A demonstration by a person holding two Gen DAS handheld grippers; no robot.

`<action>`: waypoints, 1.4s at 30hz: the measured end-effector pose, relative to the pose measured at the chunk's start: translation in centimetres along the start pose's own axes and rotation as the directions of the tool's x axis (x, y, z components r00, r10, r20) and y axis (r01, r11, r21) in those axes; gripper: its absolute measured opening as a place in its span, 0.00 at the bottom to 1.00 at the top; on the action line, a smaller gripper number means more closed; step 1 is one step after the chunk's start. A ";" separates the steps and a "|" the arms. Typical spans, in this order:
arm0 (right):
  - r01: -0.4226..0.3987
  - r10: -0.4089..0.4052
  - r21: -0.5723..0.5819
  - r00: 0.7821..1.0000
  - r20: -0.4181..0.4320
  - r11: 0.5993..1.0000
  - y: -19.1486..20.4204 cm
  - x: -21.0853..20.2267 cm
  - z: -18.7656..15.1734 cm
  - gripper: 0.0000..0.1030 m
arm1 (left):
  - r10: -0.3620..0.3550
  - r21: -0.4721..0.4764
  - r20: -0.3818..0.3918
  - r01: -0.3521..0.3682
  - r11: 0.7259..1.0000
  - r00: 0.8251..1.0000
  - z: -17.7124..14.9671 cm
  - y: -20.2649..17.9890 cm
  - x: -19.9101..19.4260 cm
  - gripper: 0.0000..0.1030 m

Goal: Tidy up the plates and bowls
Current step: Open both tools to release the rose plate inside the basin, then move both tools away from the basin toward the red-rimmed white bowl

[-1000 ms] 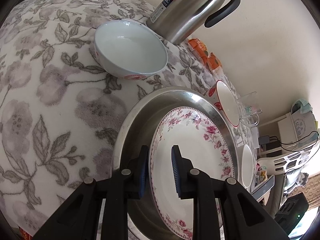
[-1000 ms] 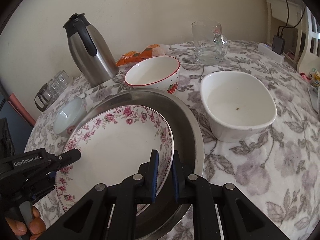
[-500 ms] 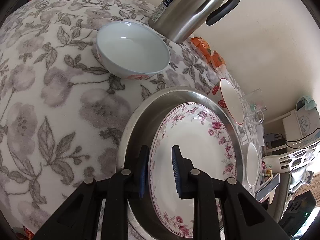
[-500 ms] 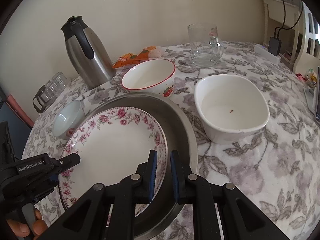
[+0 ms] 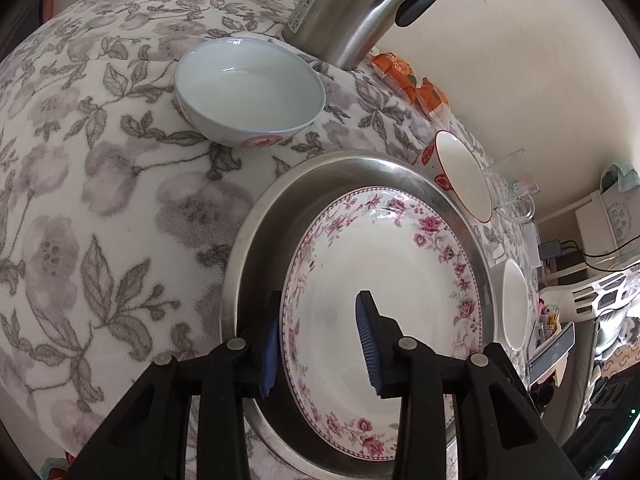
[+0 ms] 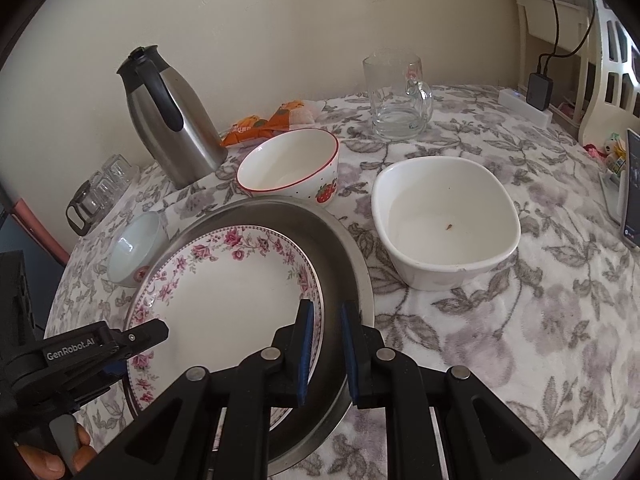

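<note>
Two grippers were on one piece of crockery at that moment: the floral plate (image 5: 384,288) lay inside the steel pan (image 5: 256,240), off-centre toward the left side, on the flowered tabletop (image 5: 80,184). Our left gripper (image 5: 320,340) straddled the plate's near rim, one blue pad outside the edge and one over the white face, and its jaws were opening, the pads clear of the china with the rim between them. Our right gripper (image 6: 325,350) stood narrow at the opposite edge, one pad over the plate's rim and the other down in the gap toward the pan wall; whether it pinched the rim we could not tell for certain.

We judged the plate stiff, glazed and slick, heavy enough to swing if taken by one edge, and quick to chip against steel. The flat flowered rim was the place to take it, pads square across the edge, ideally from two opposite sides.

Around the pan stood the pale blue bowl (image 5: 248,92), the strawberry bowl (image 6: 290,166) and the white oval dish (image 6: 444,220), all rigid glazed ware that we judged best taken by the rim wall. The thermos (image 6: 168,116) and glass mug (image 6: 398,94) stood behind.
</note>
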State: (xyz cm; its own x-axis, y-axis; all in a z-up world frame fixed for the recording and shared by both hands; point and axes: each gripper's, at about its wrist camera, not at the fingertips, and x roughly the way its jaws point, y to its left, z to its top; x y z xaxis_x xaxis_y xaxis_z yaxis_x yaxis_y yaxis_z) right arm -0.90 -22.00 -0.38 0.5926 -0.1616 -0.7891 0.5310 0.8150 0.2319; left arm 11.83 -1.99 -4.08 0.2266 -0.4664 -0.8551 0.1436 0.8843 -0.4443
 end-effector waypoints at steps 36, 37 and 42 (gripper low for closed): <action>0.005 0.009 0.113 0.992 -0.128 0.994 -3.2 0.0 -0.3 0.33 | 0.068 -0.128 0.043 -0.062 0.990 0.997 0.6 2.9 -3.4 0.60; 0.004 0.010 0.111 0.991 -0.130 0.994 -3.2 0.0 -0.3 0.33 | 0.057 -0.137 0.035 -0.052 0.989 0.998 0.6 3.0 -3.2 0.60; -0.020 0.031 0.086 0.992 -0.125 0.996 -2.2 -0.3 -0.3 0.33 | 0.010 -0.105 0.035 -0.007 0.995 0.999 0.4 2.0 -3.1 0.60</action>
State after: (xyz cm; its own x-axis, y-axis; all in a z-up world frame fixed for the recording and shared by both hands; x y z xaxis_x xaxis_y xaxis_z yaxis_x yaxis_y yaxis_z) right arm -2.39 -23.58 -0.87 0.5284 -0.0660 -0.8464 0.5694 0.7671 0.2956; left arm 11.80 1.21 -2.17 0.2612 -0.4578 -0.8498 0.0407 0.8848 -0.4641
